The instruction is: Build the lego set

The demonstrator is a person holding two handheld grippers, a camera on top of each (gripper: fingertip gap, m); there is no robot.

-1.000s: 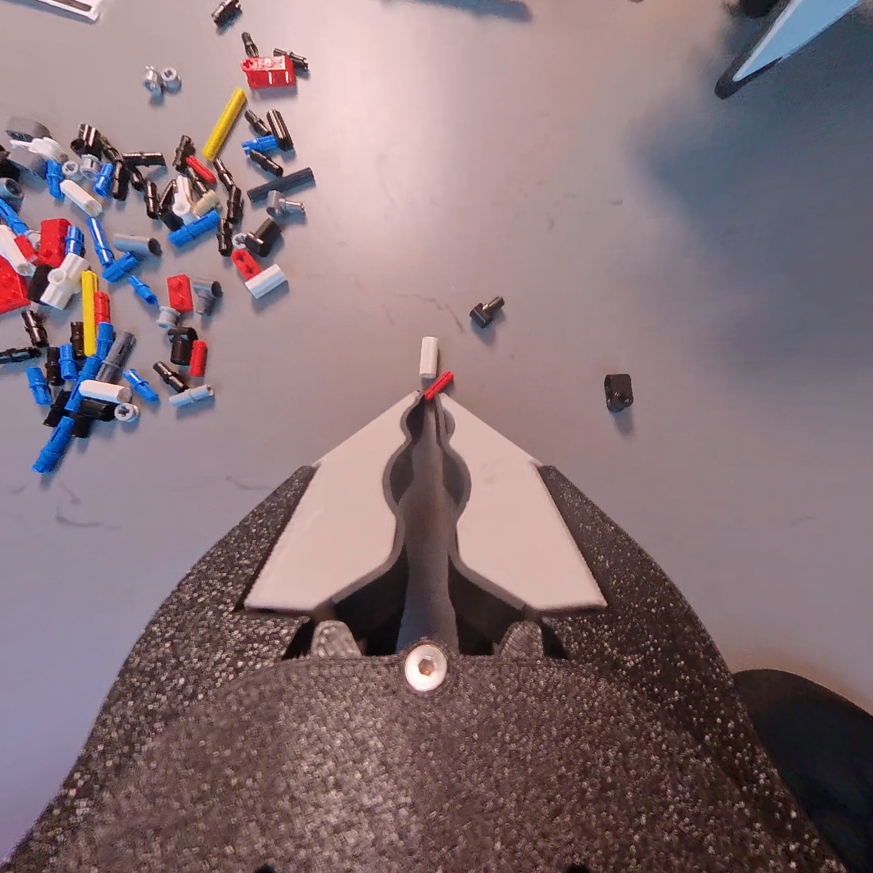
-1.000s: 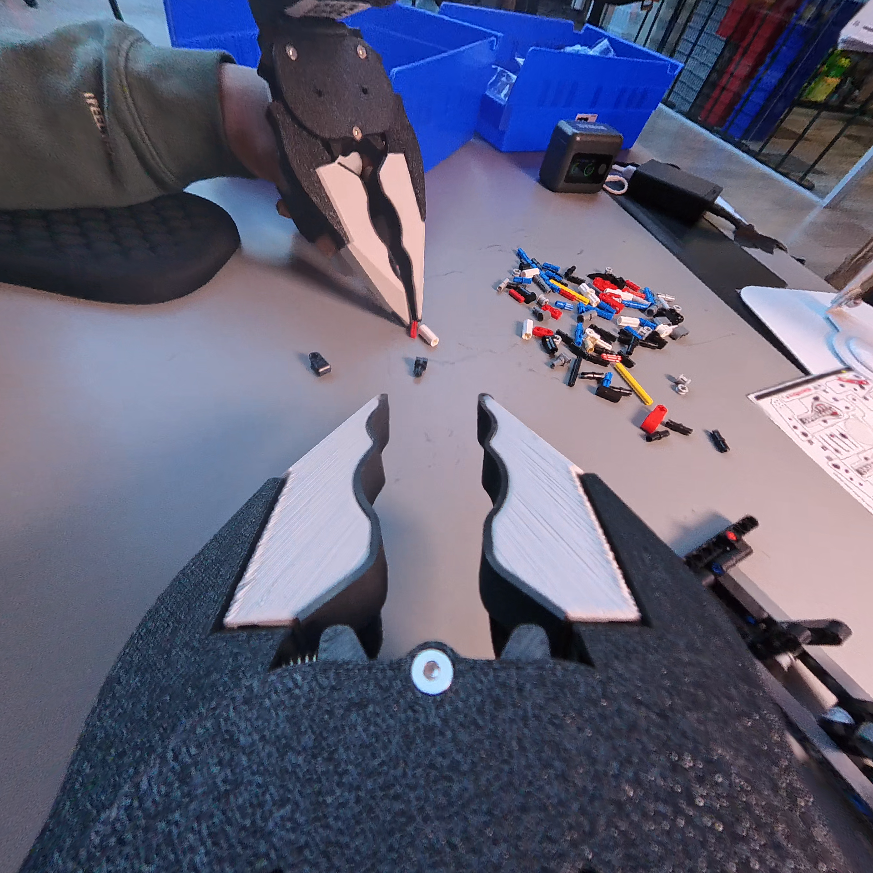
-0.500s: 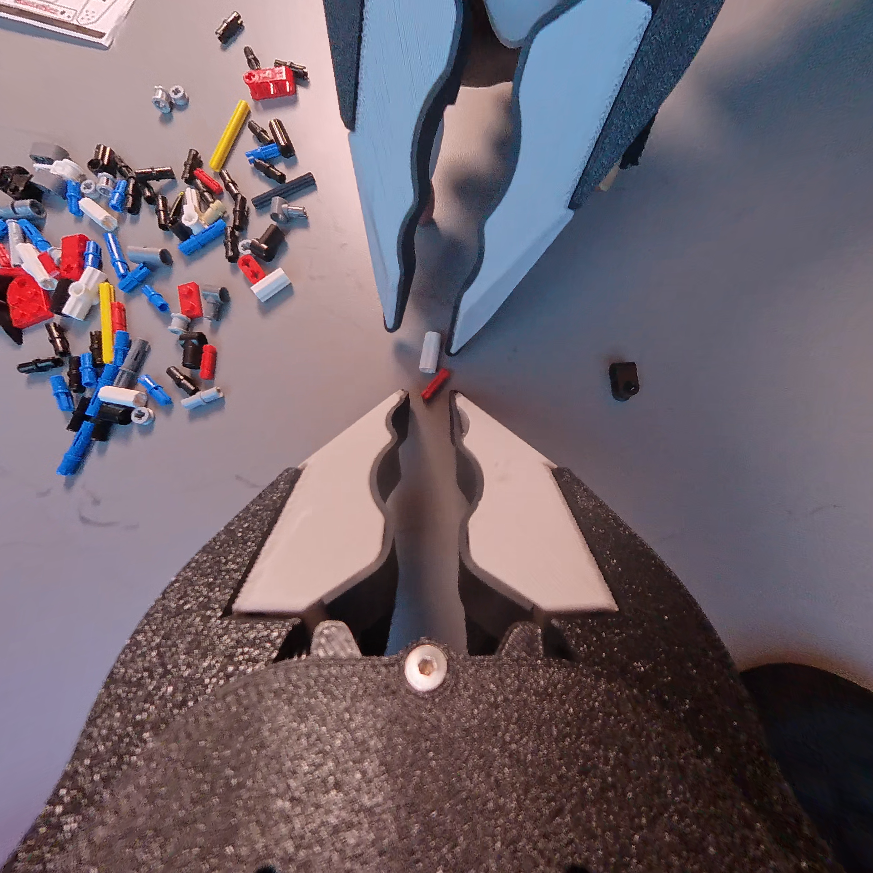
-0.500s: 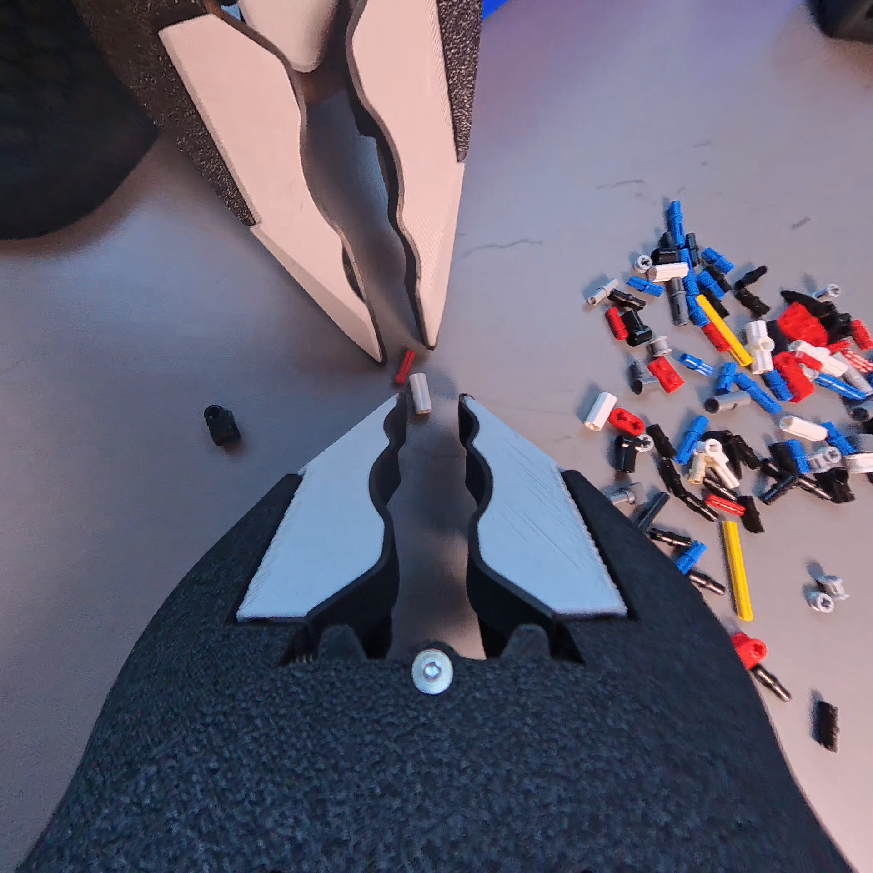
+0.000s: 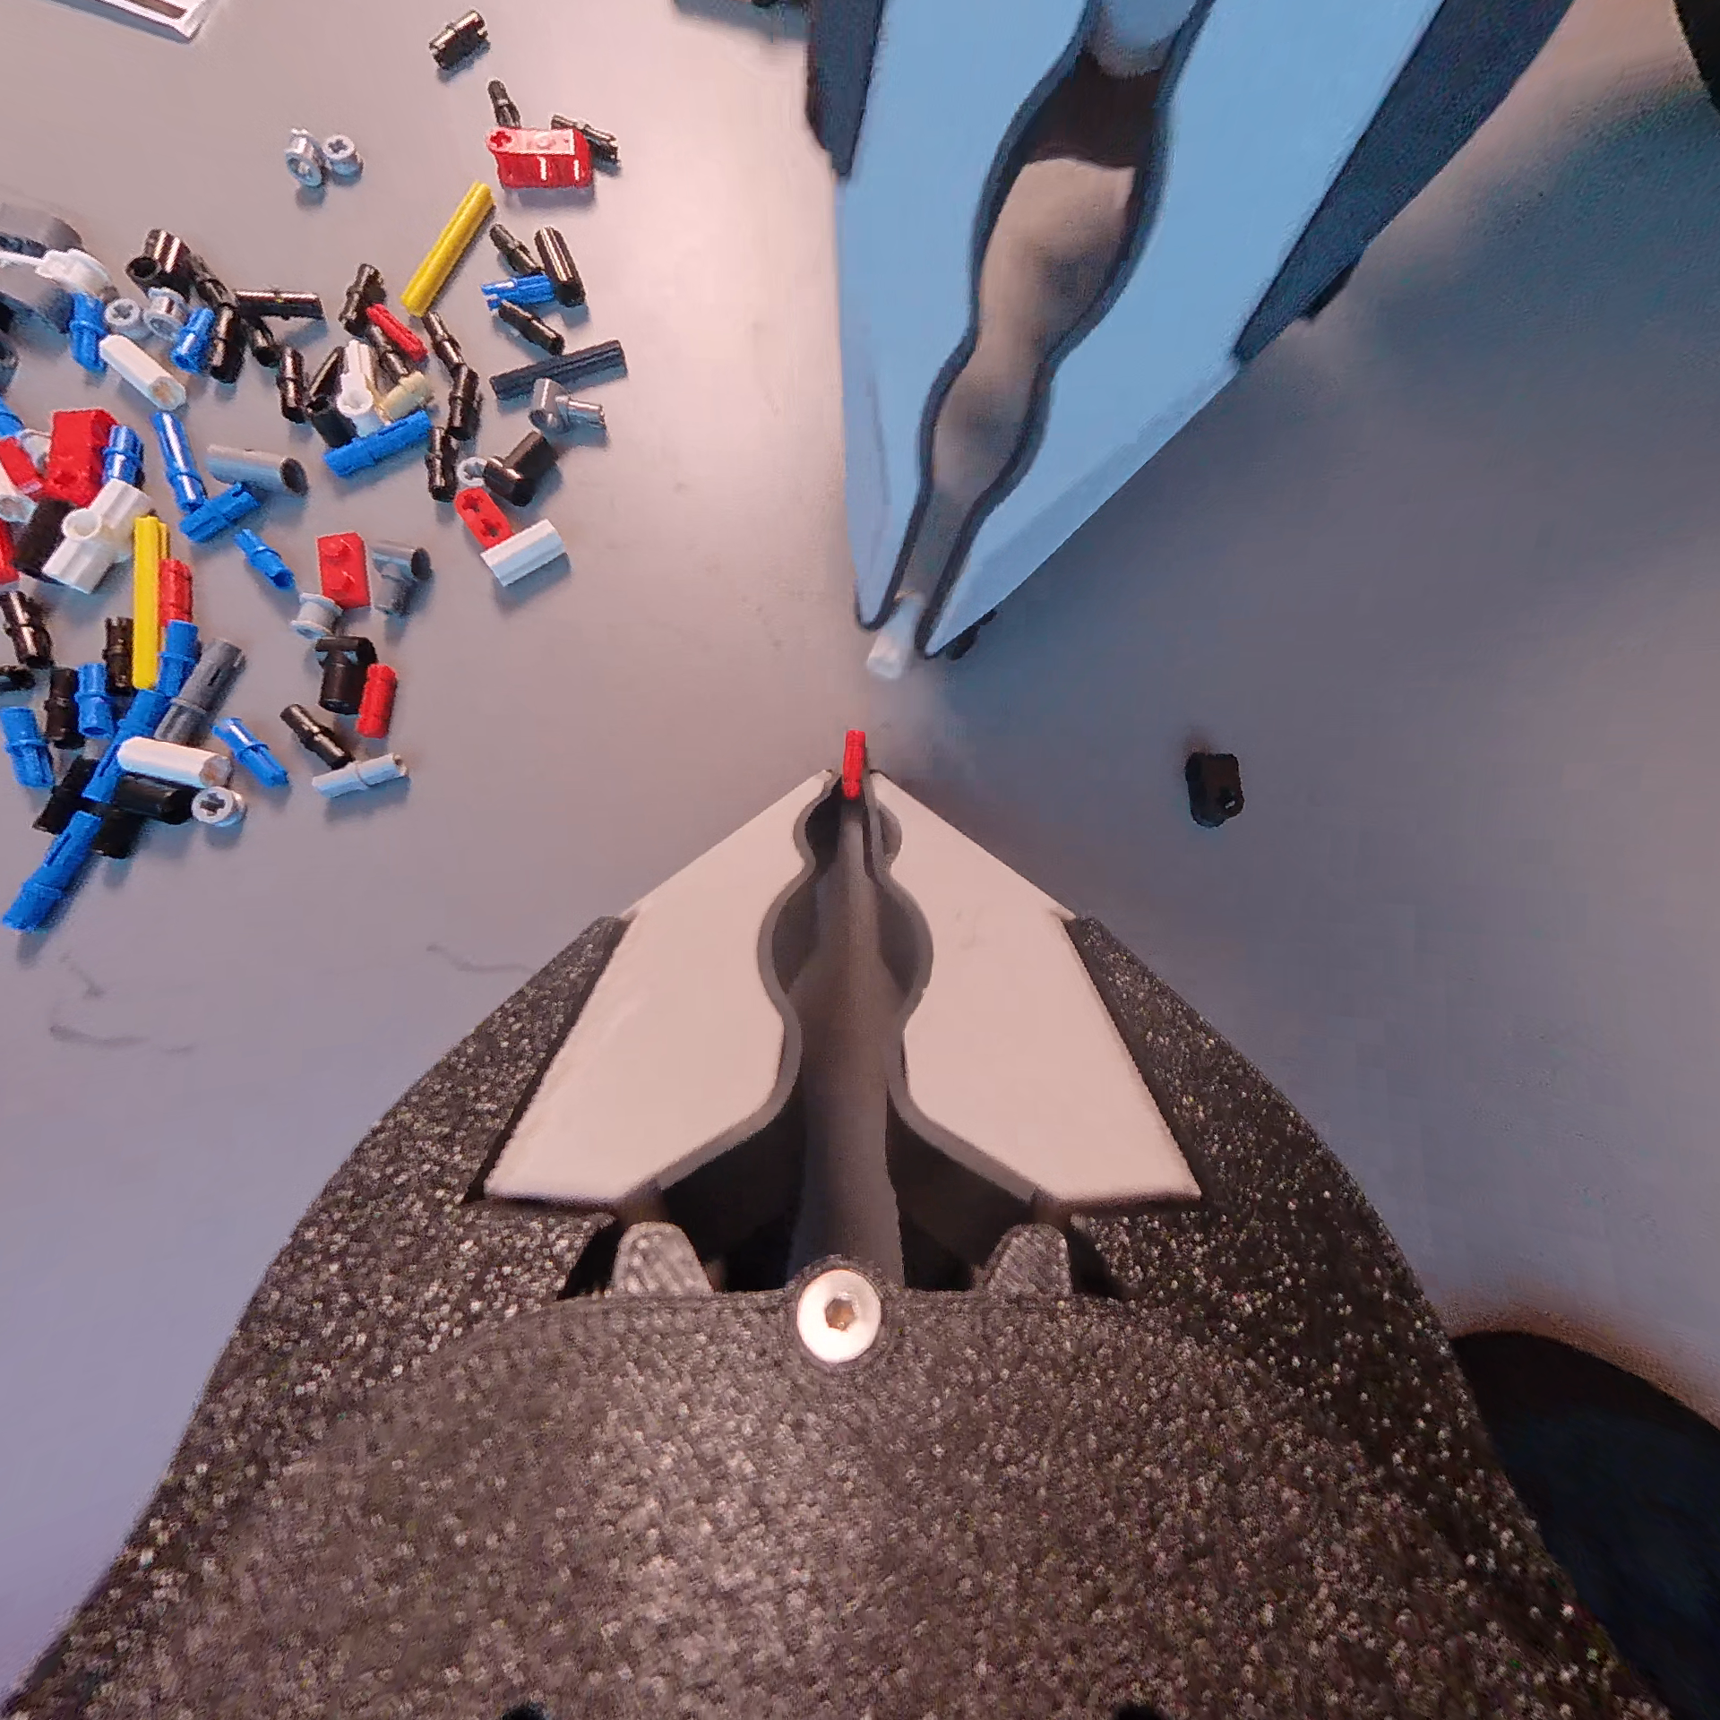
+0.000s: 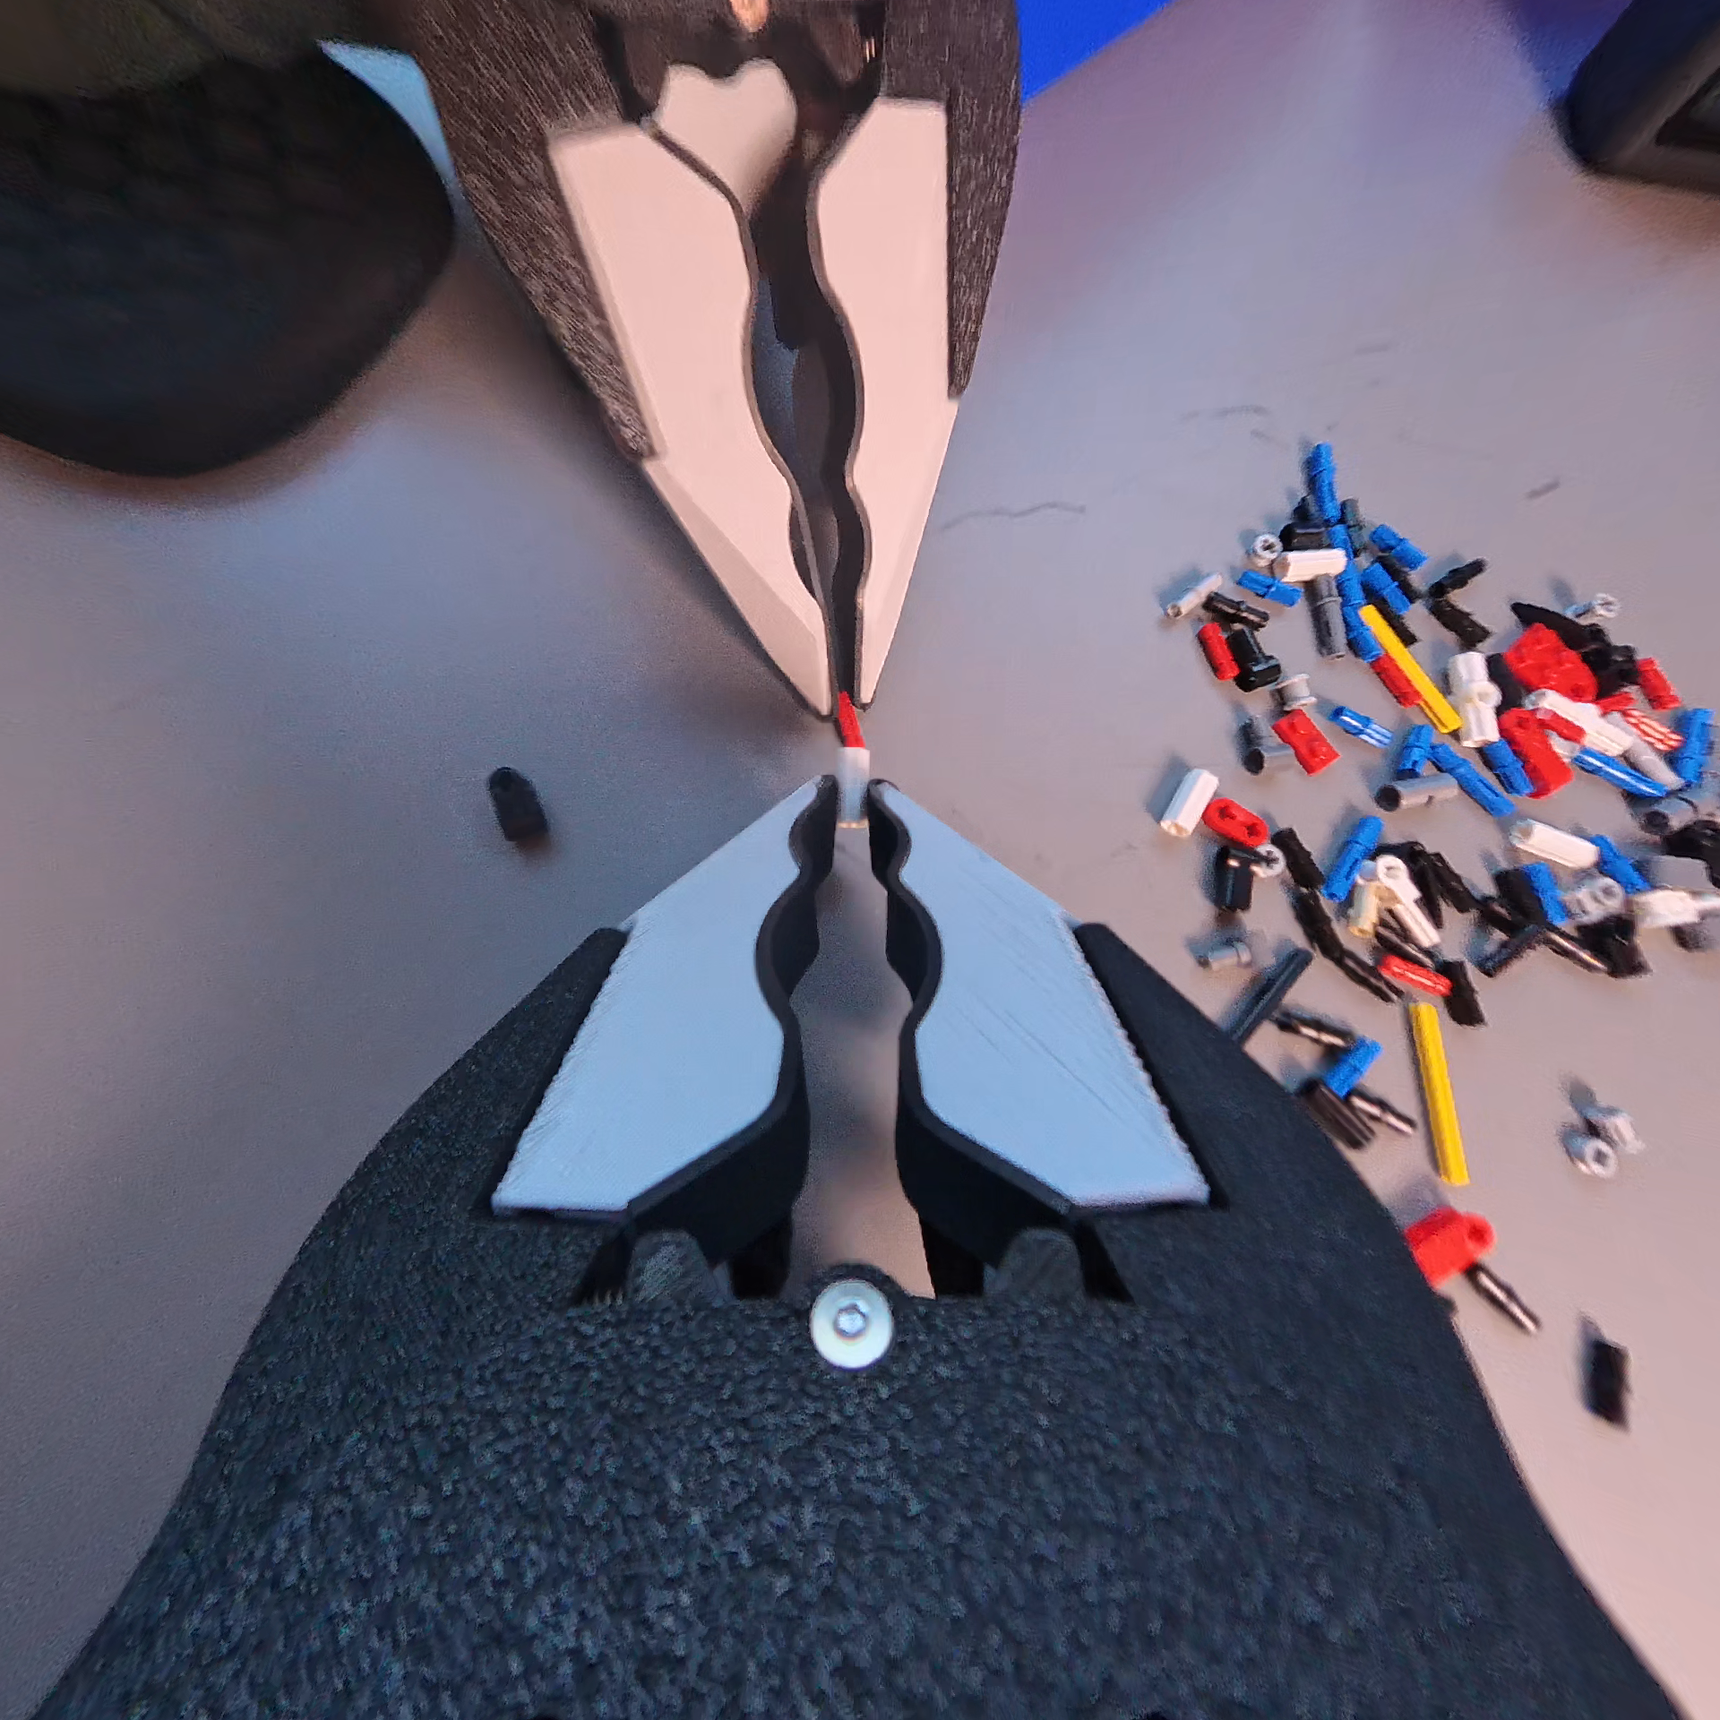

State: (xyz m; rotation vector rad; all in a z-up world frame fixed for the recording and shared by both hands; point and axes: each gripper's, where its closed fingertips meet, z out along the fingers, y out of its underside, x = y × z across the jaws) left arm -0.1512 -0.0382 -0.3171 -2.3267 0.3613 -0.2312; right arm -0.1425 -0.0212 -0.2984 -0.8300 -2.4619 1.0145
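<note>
— So our left gripper (image 5: 852, 777) pinches the red pin (image 5: 853, 763); the right gripper (image 6: 849, 791) clamps the white sleeve (image 6: 852, 780), above the table (image 5: 1303, 931).
— Misaligned, we'd pop one loose.

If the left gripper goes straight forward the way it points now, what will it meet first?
Most likely the white sleeve held in the right gripper. The left gripper holds a red pin that points at that sleeve. In the right wrist view pin and sleeve look nearly touching, but depth is unclear.
</note>
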